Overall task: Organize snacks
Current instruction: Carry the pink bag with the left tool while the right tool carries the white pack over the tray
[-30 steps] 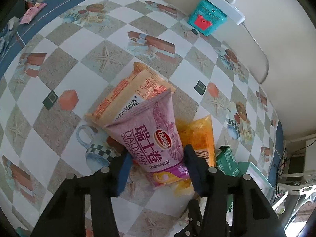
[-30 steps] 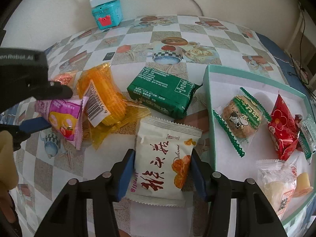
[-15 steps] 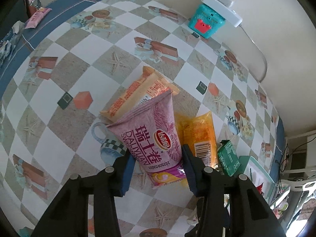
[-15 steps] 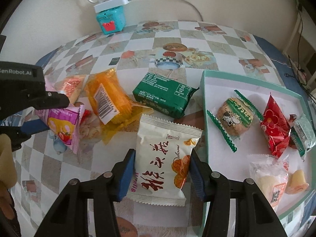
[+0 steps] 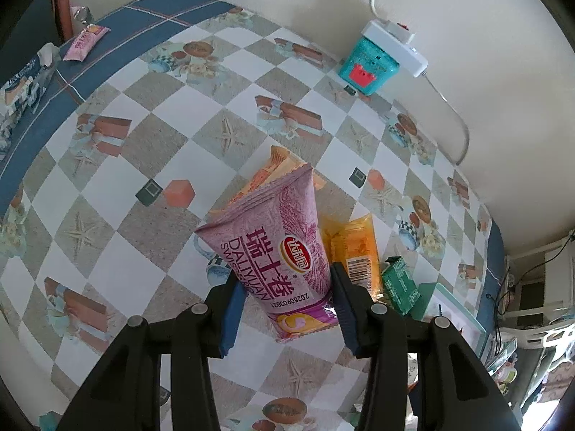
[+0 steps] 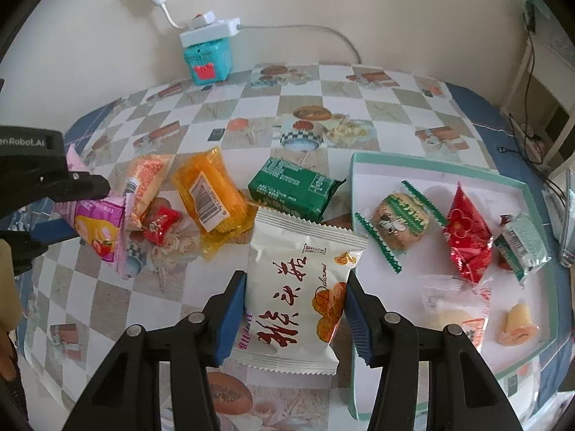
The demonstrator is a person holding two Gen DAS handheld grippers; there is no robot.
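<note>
Right wrist view: a white snack pouch (image 6: 295,287) is clamped by the right hand-held gripper (image 6: 295,318) above the surface (image 6: 359,115), beside the tray (image 6: 550,287); a purple pouch (image 5: 276,251) is gripped by the left hand-held gripper (image 5: 287,309), with orange packet (image 6: 208,197) and green packet (image 6: 294,188) lying between.

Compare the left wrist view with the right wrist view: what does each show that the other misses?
Left only: a pink bar on the table's blue edge, and the left gripper shut on the purple pack.

Right only: the right gripper shut on the white pack, a small red candy, and the tray's contents, such as the red pouch.

Both: the purple pack, orange pack, green pack, teal box.
</note>
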